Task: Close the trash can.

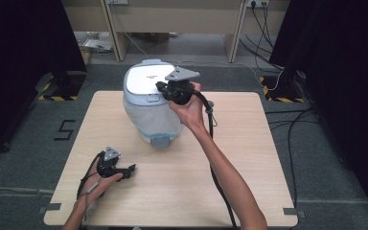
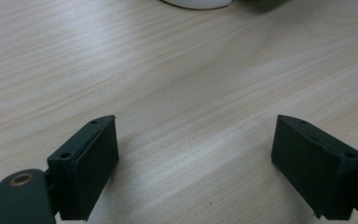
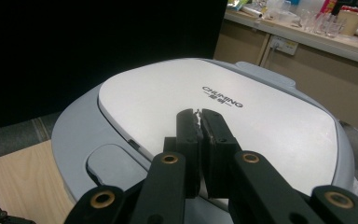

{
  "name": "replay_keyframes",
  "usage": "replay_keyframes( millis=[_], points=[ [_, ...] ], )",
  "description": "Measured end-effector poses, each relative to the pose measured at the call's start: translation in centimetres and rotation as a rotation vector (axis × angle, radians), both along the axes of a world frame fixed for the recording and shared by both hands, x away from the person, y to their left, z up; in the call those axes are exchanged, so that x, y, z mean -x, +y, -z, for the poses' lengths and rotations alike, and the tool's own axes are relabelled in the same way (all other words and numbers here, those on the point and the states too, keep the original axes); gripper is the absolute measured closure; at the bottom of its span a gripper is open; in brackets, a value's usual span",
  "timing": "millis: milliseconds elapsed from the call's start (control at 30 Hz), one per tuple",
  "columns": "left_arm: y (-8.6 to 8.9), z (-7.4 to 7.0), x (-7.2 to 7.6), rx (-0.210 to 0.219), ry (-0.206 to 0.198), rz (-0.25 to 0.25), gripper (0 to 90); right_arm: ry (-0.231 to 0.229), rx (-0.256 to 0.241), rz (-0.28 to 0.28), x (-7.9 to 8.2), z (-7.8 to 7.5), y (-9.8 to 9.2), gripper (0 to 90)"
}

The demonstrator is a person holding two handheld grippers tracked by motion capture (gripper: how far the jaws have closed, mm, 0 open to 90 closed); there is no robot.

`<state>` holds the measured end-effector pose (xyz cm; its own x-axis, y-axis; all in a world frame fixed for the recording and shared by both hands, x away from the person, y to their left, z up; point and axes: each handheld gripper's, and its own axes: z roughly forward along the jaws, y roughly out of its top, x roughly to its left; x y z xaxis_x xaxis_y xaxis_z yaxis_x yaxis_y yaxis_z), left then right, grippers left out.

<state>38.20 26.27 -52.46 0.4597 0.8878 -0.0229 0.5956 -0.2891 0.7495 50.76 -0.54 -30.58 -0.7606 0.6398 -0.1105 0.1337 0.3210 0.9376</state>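
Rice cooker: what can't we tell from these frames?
- Rice cooker inside: lid shut, high view.
- Contact of right gripper tips with the lid: right gripper view, tips cover that spot.
- Its base: cut off by the top edge, left gripper view.

The right gripper (image 3: pixel 198 113), its two black jaws pressed together with nothing between them, is hovering over the white lid panel (image 3: pixel 177 93) of a grey appliance (image 3: pixel 70 135) that is sitting on the wooden table (image 3: pixel 23 182).
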Motion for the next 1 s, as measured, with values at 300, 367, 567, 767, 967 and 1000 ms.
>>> replay_keyframes(
  millis=[300,367,567,767,967,1000],
  points=[
    [0.0,0.0,0.0,0.000,-0.001,-0.001,13.7,-0.012,0.008,0.008,0.2,0.2,0.1,86.4],
    [0.0,0.0,0.0,0.000,-0.001,-0.001,13.7,-0.019,0.010,0.011,0.2,0.3,0.2,87.1],
    [0.0,0.0,0.0,-0.001,0.000,-0.005,13.7,0.000,-0.005,-0.032,0.6,0.6,0.6,87.9],
    [0.0,0.0,0.0,-0.001,0.000,-0.005,13.7,-0.008,0.003,-0.029,0.8,0.6,0.9,87.8],
    [0.0,0.0,0.0,0.002,0.000,-0.005,13.9,0.014,0.022,0.022,0.9,0.0,0.7,64.8],
    [0.0,0.0,0.0,0.003,0.000,-0.005,14.0,0.021,0.017,0.037,0.9,0.0,0.6,60.2]
  ],
)
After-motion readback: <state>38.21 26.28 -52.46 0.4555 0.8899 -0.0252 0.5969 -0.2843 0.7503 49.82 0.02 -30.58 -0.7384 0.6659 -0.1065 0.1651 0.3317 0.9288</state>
